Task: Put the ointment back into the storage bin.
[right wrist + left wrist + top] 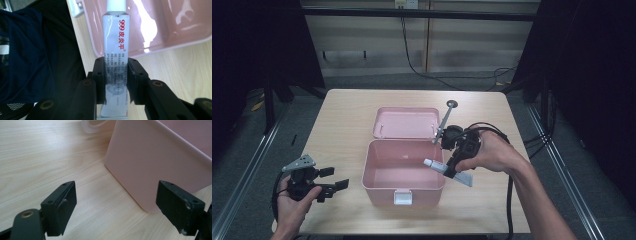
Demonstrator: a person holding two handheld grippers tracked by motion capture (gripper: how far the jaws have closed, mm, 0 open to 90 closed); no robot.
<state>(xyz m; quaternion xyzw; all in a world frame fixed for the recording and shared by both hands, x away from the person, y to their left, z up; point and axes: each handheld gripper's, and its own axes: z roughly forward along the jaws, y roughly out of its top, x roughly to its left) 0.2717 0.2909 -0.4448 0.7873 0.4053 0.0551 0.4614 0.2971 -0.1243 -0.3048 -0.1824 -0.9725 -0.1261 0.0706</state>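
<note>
A pink box (377, 172) stands open in the middle of the wooden table, its lid (406, 122) laid back behind it. My right gripper (451, 165) is shut on a white ointment tube (442, 167) with red lettering and holds it over the box's right rim, cap end pointing over the box's inside. In the right gripper view the tube (115, 40) runs up from between the pads of my right gripper (116, 82) toward the pink box (160, 37). My left gripper (333, 181) rests open at the table's front left; its jaws (117, 210) face the box's corner (150, 170), with nothing between them.
The wooden table (347, 115) has bare room to the left of and behind the box. A white latch (402, 197) sits on the box's front wall. Black cables trail from the right hand and hang off the table's front. Dark floor surrounds the table.
</note>
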